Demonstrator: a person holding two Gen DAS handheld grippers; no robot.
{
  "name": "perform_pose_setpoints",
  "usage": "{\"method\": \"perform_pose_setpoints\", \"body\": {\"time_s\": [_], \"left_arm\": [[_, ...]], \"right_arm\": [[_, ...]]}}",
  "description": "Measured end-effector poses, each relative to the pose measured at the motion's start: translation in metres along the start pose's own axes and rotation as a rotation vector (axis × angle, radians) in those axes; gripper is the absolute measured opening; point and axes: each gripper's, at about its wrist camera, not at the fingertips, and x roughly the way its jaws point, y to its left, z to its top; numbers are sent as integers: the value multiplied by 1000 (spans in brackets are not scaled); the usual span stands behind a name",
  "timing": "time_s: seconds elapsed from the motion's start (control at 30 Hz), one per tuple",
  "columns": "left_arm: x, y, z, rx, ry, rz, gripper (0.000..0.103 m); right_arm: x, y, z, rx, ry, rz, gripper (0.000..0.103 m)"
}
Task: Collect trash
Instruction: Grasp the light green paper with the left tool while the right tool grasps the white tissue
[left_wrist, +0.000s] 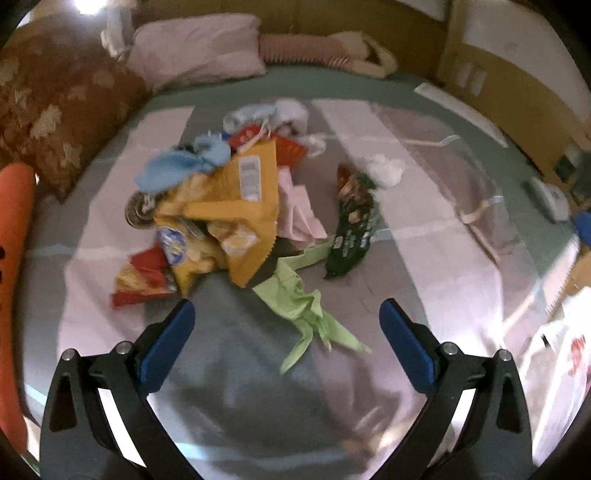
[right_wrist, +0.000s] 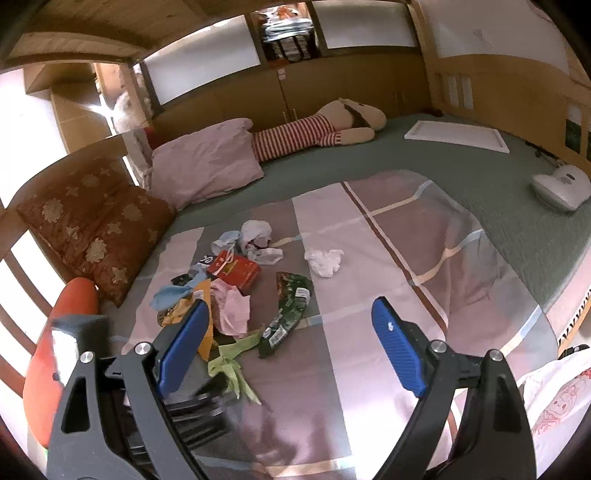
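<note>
A heap of trash lies on the bed's striped quilt (left_wrist: 424, 229): a yellow snack bag (left_wrist: 236, 206), a red snack bag (left_wrist: 140, 277), blue cloth (left_wrist: 177, 162), pink paper (left_wrist: 299, 210), green paper (left_wrist: 306, 306), a dark green wrapper (left_wrist: 354, 229) and a white crumpled tissue (left_wrist: 384, 170). My left gripper (left_wrist: 286, 314) is open and empty, just short of the green paper. My right gripper (right_wrist: 290, 314) is open and empty above the quilt; the dark green wrapper (right_wrist: 288, 314), pink paper (right_wrist: 232, 306), a red box (right_wrist: 236, 271) and the white tissue (right_wrist: 325, 260) lie ahead of it.
A brown flowered pillow (right_wrist: 92, 225) and a pink pillow (right_wrist: 207, 162) lie at the bed's left. A striped plush doll (right_wrist: 317, 133) lies at the back. An orange cushion (right_wrist: 48, 350) is at left. A white tray (right_wrist: 458, 134) and a white device (right_wrist: 561, 186) lie at right.
</note>
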Motion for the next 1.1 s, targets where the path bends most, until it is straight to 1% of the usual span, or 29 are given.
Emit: {"method": "perform_pose_setpoints", "body": {"time_s": [0.03, 0.07, 0.17, 0.23, 0.27, 0.3, 0.33, 0.37, 0.4, 0.47, 0.53, 0.57, 0.67, 0.73, 0.77, 0.8, 0.83, 0.87, 0.9, 0.93, 1.0, 1.03, 1.1], "left_arm": [[8, -2, 1, -13, 10, 13, 97], [21, -4, 2, -24, 28, 25, 93], [45, -6, 1, -23, 78, 35, 81], [56, -5, -1, -22, 101, 41, 77], [59, -3, -2, -29, 109, 37, 70], [62, 1, -2, -40, 121, 22, 59], [62, 4, -2, -47, 128, 3, 52], [61, 6, -2, -46, 127, -19, 32], [57, 8, -1, -39, 121, -33, 26], [45, 16, 0, -44, 108, -67, 25], [20, 23, 3, -55, 71, -103, 25], [-1, 26, 7, -44, 32, -117, 24], [-64, 38, 12, 8, -103, -125, 24], [-100, 49, 13, 31, -184, -116, 24], [-121, 60, 13, 32, -234, -105, 25], [-132, 71, 13, 22, -259, -95, 25], [-139, 80, 11, 10, -277, -84, 25], [-147, 94, 10, -9, -302, -59, 24], [-149, 100, 12, -17, -308, -45, 25], [-152, 106, 12, -26, -314, -31, 25], [-155, 118, 18, -43, -322, -11, 24], [-157, 124, 18, -44, -328, -2, 24], [-159, 126, 21, -45, -336, 15, 25]], "right_arm": [[2, -3, 2, 4, 2, 1, 88], [6, -5, 6, 5, 6, -1, 88], [24, -13, 23, 15, 14, -6, 87], [47, -18, 38, 31, 39, -13, 87], [57, -19, 43, 29, 49, -22, 87], [70, -20, 48, 28, 66, -28, 87], [89, -21, 52, 32, 100, -27, 87], [107, -22, 55, 38, 132, -29, 87], [123, -23, 57, 34, 162, -39, 87], [160, -26, 59, 34, 222, -55, 87], [192, -33, 58, 59, 270, -76, 88], [203, -36, 57, 69, 288, -84, 87], [236, -39, 52, 76, 337, -103, 87], [251, -37, 50, 68, 356, -113, 87], [259, -34, 49, 54, 366, -120, 87], [264, -32, 48, 41, 373, -126, 82], [273, -29, 46, 21, 387, -135, 71], [278, -26, 44, 6, 399, -142, 65], [282, -24, 42, -10, 409, -149, 54], [286, -21, 39, -33, 420, -149, 39], [282, -22, 38, -48, 404, -147, 27], [272, -24, 41, -41, 378, -135, 23], [246, -21, 48, -36, 323, -95, 22]]}}
